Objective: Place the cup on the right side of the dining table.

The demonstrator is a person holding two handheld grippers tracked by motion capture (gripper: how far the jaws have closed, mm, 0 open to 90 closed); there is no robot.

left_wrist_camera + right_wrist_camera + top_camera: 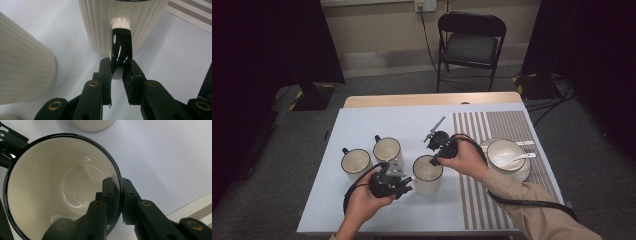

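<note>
Cream ceramic, ribbed on the outside and rimmed in glossy black, makes up the cylindrical mug (428, 172) standing low in the middle of the high view, on the smooth pale-blue mat (377, 125) that covers the bench (432, 100). Its inside is plain and shiny, a round hollow seen from above in the right gripper view, in the left half of that frame (60, 187). Its curved black handle (121, 47), glazed and reflective, shows at the centre of the left gripper view.

Left tongs (119, 71), matte black with brass-coloured rivets, are clenched on the lower end of that handle. Right tongs (117, 192) are clamped over the mug's rim, one jaw inside the cup and one outside against the wall.

Two more ribbed cream mugs with black rims (387, 150) stand just to the left of the held mug in the high view. At the right of that frame, on a woven brown-and-white striped placemat (492, 130), sits a round white bowl with a dark rim (506, 155), a white spoon (524, 156) lying in it.
</note>
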